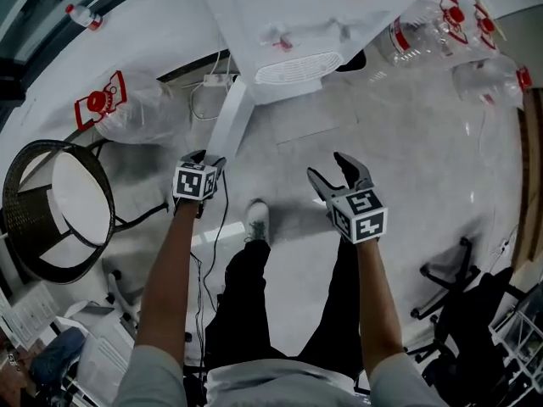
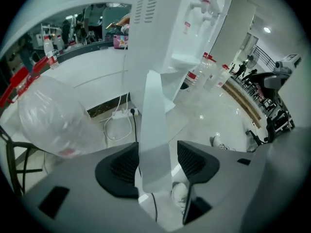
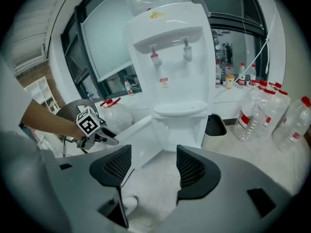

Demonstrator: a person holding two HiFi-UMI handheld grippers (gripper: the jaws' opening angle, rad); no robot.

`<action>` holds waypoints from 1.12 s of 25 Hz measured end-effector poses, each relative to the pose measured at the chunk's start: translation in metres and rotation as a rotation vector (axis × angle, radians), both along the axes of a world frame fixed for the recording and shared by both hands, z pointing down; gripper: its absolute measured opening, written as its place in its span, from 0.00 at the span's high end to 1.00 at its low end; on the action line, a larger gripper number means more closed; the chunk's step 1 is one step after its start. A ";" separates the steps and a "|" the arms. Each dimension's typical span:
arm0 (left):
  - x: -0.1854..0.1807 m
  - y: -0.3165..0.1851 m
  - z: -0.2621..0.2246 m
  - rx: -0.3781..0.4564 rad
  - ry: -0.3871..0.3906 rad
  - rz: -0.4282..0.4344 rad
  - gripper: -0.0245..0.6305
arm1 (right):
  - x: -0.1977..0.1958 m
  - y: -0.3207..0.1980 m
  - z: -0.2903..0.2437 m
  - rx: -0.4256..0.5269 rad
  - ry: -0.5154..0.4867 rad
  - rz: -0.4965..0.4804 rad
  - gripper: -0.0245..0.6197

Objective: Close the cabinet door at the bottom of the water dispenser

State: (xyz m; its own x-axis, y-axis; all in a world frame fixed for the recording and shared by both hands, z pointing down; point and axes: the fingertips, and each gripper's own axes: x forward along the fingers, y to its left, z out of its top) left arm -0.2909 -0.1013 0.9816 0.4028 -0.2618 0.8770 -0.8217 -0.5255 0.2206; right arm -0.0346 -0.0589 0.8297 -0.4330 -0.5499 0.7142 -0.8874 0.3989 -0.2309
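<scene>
Head view looks steeply down; both gripper views face water dispenser (image 3: 170, 57).

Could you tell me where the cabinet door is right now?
In the head view the door stands open from the dispenser toward the left gripper; its free edge sits between that gripper's open jaws.
</scene>
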 end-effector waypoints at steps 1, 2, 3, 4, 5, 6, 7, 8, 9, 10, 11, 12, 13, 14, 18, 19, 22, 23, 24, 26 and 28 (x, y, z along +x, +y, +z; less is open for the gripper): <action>0.001 0.001 0.002 0.000 -0.010 -0.016 0.56 | 0.006 0.002 0.002 -0.006 -0.002 -0.001 0.50; 0.002 0.002 0.002 -0.002 -0.020 -0.029 0.57 | 0.012 0.003 0.004 -0.012 -0.003 -0.001 0.50; 0.005 0.004 0.002 -0.008 -0.028 -0.041 0.57 | 0.018 0.003 0.005 -0.017 -0.004 -0.001 0.50; 0.010 0.006 0.001 -0.018 -0.031 -0.050 0.57 | 0.026 0.003 0.006 -0.022 -0.006 0.001 0.50; 0.016 0.010 0.001 -0.032 -0.029 -0.058 0.57 | 0.034 0.003 0.006 -0.025 -0.008 0.005 0.50; 0.024 0.014 0.001 -0.046 -0.026 -0.064 0.57 | 0.041 0.002 0.006 -0.028 -0.012 0.010 0.50; 0.033 0.019 0.001 -0.060 -0.023 -0.069 0.57 | 0.049 0.001 0.004 -0.031 -0.017 0.013 0.50; 0.042 0.023 0.001 -0.072 -0.021 -0.074 0.57 | 0.055 0.000 0.002 -0.032 -0.021 0.014 0.50; 0.051 0.028 0.000 -0.083 -0.018 -0.080 0.57 | 0.062 -0.001 -0.001 -0.032 -0.022 0.013 0.50; 0.060 0.032 -0.001 -0.095 -0.010 -0.089 0.57 | 0.069 -0.002 -0.004 -0.031 -0.021 0.009 0.50; 0.071 0.036 -0.003 -0.108 0.007 -0.106 0.57 | 0.076 -0.003 -0.007 -0.030 -0.019 0.004 0.50; 0.082 0.039 -0.006 -0.123 0.036 -0.137 0.57 | 0.084 -0.004 -0.010 -0.028 -0.016 0.000 0.50; 0.095 0.041 -0.008 -0.139 0.075 -0.181 0.57 | 0.093 -0.005 -0.013 -0.027 -0.015 -0.003 0.50; 0.108 0.042 -0.011 -0.155 0.117 -0.231 0.57 | 0.102 -0.005 -0.015 -0.027 -0.018 -0.002 0.50; 0.158 0.039 -0.017 -0.191 0.238 -0.358 0.57 | 0.140 -0.009 -0.022 -0.030 -0.064 0.035 0.50; 0.169 0.038 -0.018 -0.191 0.254 -0.372 0.57 | 0.149 -0.010 -0.022 -0.029 -0.064 0.036 0.50; 0.204 0.030 -0.020 -0.197 0.321 -0.422 0.57 | 0.172 -0.013 -0.020 -0.026 -0.064 0.037 0.50; 0.215 0.026 -0.021 -0.205 0.352 -0.442 0.57 | 0.179 -0.013 -0.019 -0.026 -0.067 0.038 0.50; 0.225 0.022 -0.022 -0.214 0.382 -0.464 0.57 | 0.185 -0.014 -0.018 -0.026 -0.071 0.040 0.50; 0.244 0.013 -0.023 -0.227 0.426 -0.507 0.58 | 0.197 -0.016 -0.015 -0.028 -0.077 0.046 0.50; 0.261 0.004 -0.022 -0.229 0.452 -0.546 0.60 | 0.210 -0.016 -0.012 -0.035 -0.081 0.059 0.50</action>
State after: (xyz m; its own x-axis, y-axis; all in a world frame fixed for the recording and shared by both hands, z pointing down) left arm -0.0296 -0.0974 0.9593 0.6020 -0.3588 0.7134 -0.7560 0.0314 0.6538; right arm 0.1753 -0.0751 0.8177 -0.4577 -0.5515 0.6974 -0.8870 0.3372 -0.3155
